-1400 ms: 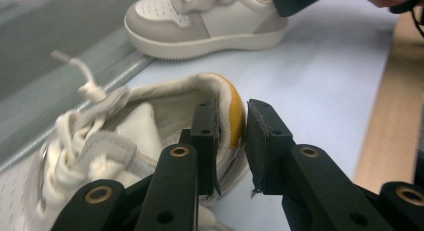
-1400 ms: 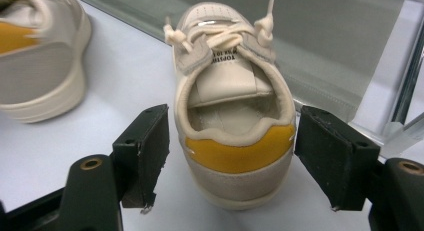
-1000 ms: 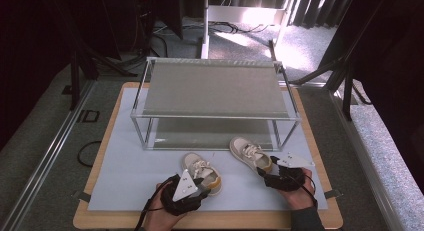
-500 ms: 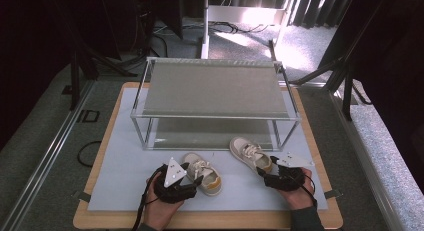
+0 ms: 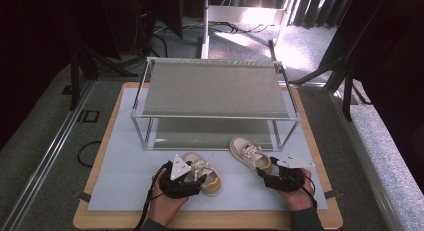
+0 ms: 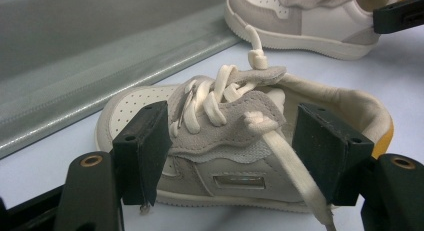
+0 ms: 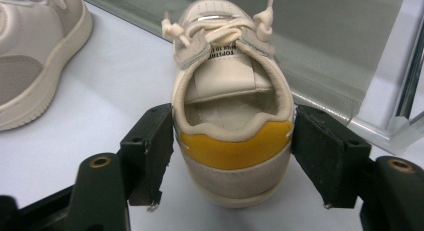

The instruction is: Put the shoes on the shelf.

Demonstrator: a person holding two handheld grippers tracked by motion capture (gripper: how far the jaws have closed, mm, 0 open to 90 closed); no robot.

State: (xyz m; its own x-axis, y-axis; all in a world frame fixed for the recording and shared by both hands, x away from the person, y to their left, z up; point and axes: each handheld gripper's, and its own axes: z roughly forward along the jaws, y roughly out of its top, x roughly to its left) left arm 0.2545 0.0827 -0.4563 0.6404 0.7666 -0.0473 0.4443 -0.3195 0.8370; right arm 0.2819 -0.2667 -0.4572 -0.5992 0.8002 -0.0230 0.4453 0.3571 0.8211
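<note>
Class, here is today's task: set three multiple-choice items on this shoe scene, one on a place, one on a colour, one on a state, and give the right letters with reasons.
1. Where do the two shoes stand?
A. on the rack's top shelf
B. on the white mat in front of the rack
C. on the floor

2. What colour is the heel patch of the right shoe?
A. yellow
B. blue
C. black

3. How do the left tongs stand at the left shoe?
A. open, a jaw on either side
C. lying away from it
B. shut flat under its sole

Answers:
1 B: the left shoe and right shoe stand on the mat before the rack.
2 A: the heel patch is yellow.
3 A: the left tongs straddle the shoe with gaps at both jaws.
</note>
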